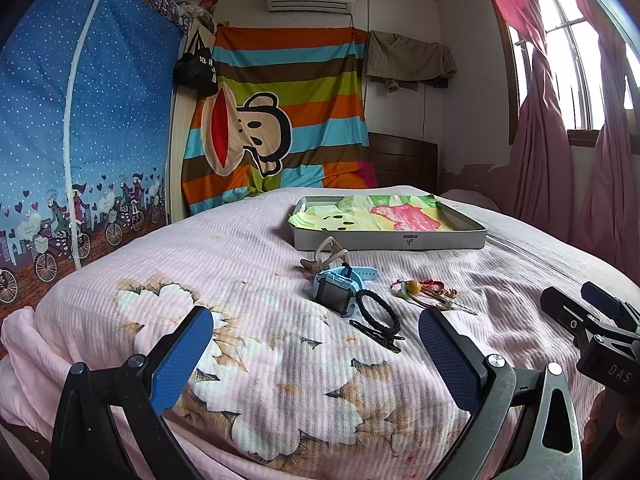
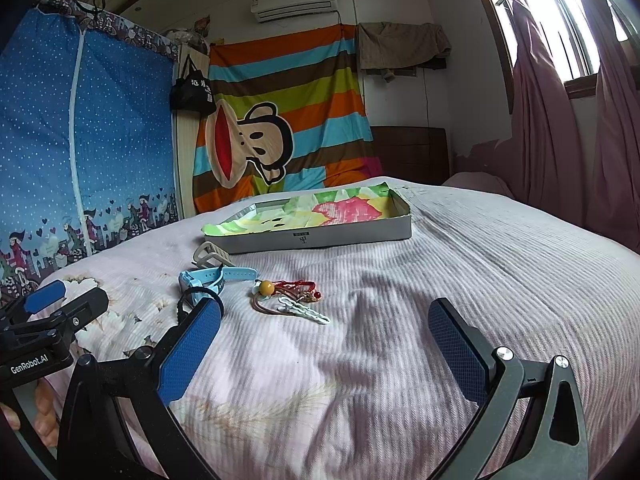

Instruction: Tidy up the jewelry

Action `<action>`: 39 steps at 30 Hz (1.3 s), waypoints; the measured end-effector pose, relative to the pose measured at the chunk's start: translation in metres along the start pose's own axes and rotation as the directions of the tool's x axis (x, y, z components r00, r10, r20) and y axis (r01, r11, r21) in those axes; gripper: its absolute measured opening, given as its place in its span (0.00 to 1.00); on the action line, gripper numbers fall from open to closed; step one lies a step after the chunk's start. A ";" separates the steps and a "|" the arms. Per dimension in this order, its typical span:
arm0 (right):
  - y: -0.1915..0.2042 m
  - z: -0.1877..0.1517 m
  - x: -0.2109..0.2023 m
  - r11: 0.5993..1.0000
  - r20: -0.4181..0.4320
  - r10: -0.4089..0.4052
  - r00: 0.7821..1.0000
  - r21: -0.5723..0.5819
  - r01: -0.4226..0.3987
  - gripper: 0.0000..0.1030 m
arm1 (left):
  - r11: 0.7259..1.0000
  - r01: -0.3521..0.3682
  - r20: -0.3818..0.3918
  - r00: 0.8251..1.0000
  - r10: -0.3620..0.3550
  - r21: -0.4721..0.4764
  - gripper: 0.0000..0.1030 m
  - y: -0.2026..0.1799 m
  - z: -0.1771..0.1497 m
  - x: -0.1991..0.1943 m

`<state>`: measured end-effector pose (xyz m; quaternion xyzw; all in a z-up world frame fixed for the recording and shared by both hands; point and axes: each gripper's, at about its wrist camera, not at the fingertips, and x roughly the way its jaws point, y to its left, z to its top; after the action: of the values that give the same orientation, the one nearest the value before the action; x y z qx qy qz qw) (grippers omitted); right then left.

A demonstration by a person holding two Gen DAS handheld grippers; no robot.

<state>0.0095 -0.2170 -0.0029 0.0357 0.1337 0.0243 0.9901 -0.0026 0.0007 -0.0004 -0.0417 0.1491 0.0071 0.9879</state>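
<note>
Blue-padded left gripper and right gripper hover side by side, level, jaws spread and empty, over the pink quilt; jewelry pile lies just before the shallow box

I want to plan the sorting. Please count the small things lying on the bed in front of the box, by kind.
Blue watch: 1
Beige claw clip: 1
Black braided band: 1
Black hair clip: 1
White hair clip: 1
Red cord bundle with yellow bead: 1, strands too tangled to split
Total: 6
</note>
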 end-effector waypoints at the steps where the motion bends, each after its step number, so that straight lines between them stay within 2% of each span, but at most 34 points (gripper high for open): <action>1: 0.000 0.000 -0.001 1.000 0.001 0.000 1.000 0.000 0.000 0.99 | 1.000 0.000 -0.001 1.000 0.000 0.000 1.00 0.000 0.000 0.000; 39: -0.004 0.000 0.001 1.000 -0.002 -0.001 1.000 0.000 0.001 0.99 | 1.000 -0.001 -0.001 1.000 0.001 0.002 1.00 0.000 -0.001 0.000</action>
<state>0.0107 -0.2205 -0.0036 0.0356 0.1348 0.0239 0.9899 -0.0025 0.0001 -0.0013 -0.0409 0.1493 0.0073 0.9879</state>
